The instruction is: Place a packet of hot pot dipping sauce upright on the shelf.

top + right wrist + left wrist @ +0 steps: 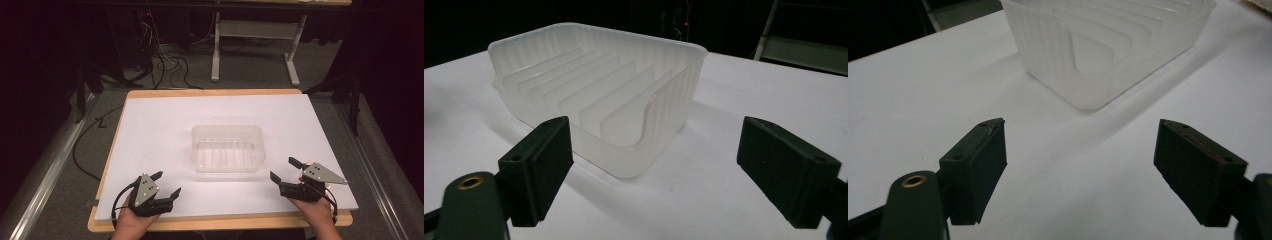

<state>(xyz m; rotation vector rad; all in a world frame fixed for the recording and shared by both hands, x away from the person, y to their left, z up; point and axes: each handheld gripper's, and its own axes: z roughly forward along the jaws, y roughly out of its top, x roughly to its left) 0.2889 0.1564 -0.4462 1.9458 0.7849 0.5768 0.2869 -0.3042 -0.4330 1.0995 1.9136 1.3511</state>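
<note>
A translucent ribbed plastic tub [227,148] sat empty on the white surface [160,125]. The left tool [167,186] and right tool [284,169] flanked it, jaws spread, holding nothing. Any grasp would best pinch a thin wall squarely.

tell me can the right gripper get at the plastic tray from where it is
Probably yes. The right gripper is open and points at the translucent ribbed tray, with bare white tabletop between them; the left gripper sits off on the other side.

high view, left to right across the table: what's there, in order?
left gripper → translucent plastic tray → right gripper, all over the white table surface.
</note>
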